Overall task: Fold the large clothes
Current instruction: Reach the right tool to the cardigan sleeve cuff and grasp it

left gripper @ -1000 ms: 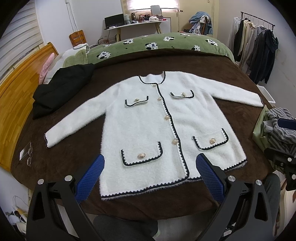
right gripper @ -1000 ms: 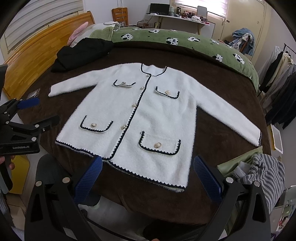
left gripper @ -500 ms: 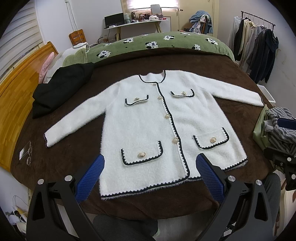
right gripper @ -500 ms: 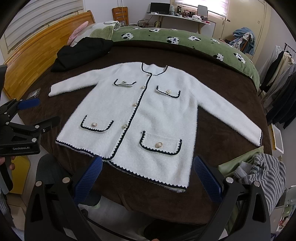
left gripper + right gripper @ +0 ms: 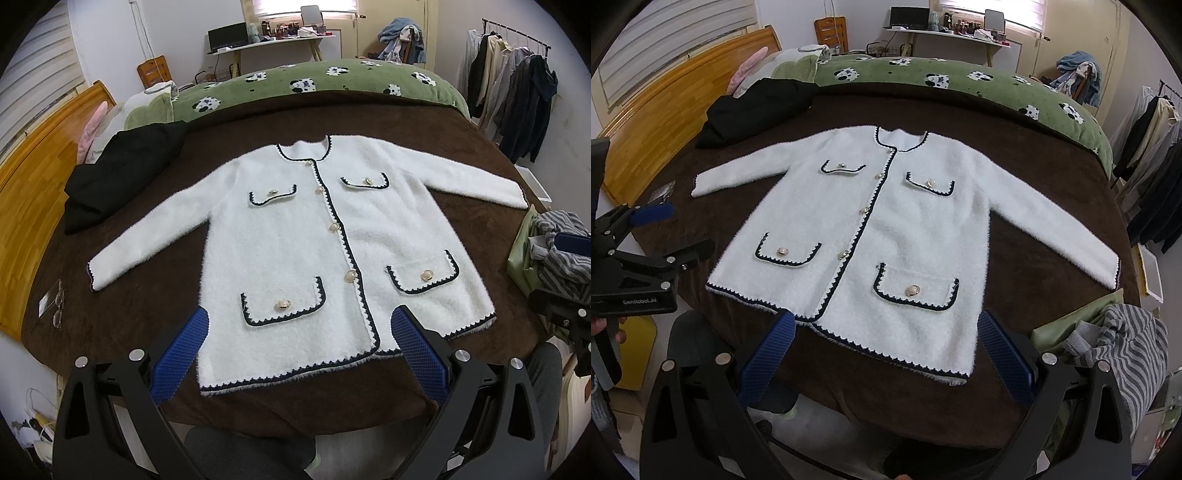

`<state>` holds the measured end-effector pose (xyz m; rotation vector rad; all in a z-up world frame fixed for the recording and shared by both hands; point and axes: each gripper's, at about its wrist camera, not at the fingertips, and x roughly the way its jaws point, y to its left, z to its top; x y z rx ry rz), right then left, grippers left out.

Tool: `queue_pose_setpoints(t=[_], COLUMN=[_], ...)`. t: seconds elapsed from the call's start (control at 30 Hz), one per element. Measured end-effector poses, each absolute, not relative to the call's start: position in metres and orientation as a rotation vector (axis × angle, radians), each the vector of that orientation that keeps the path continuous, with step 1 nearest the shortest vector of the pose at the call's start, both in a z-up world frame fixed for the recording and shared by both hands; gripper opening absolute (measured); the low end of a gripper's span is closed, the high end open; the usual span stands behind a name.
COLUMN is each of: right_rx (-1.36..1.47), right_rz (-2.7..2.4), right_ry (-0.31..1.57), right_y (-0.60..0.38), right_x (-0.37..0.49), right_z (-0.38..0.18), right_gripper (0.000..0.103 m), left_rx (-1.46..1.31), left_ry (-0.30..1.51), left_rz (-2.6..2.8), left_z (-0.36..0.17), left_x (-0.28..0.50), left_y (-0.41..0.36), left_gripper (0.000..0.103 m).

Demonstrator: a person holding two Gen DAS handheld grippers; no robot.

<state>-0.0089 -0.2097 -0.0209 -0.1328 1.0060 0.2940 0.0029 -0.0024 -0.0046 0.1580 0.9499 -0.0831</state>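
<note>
Lying flat and buttoned, the white cardigan was spread face-up on the brown bed cover, sleeves out. Left claw and right claw both hovered over its hem, jaws apart, empty.

We are seeing bare brown blanket flanking the fluffy white cardigan; striped clothes pile is crowding its right.

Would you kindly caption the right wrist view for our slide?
Open right tool hovers over the hem of a white cardigan spread flat, buttoned, on a brown bedspread.
</note>
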Motion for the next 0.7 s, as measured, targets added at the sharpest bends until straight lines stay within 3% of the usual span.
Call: queue_pose_setpoints(t=[0.4, 0.7], right_rx=[-0.042, 0.084], right_rz=[0.275, 0.142], right_ry=[0.978, 0.946], right_y=[-0.240, -0.306], right_x=[0.013, 0.050], right_z=[-0.019, -0.036], right_gripper=[0.097, 0.097], left_rx=[0.160, 0.236], left_ry=[0.985, 0.967], left_rz=[-0.109, -0.212], left_z=[-0.025, -0.051], left_x=[0.030, 0.088], left_y=[-0.024, -0.085], left_gripper=[0.097, 0.097])
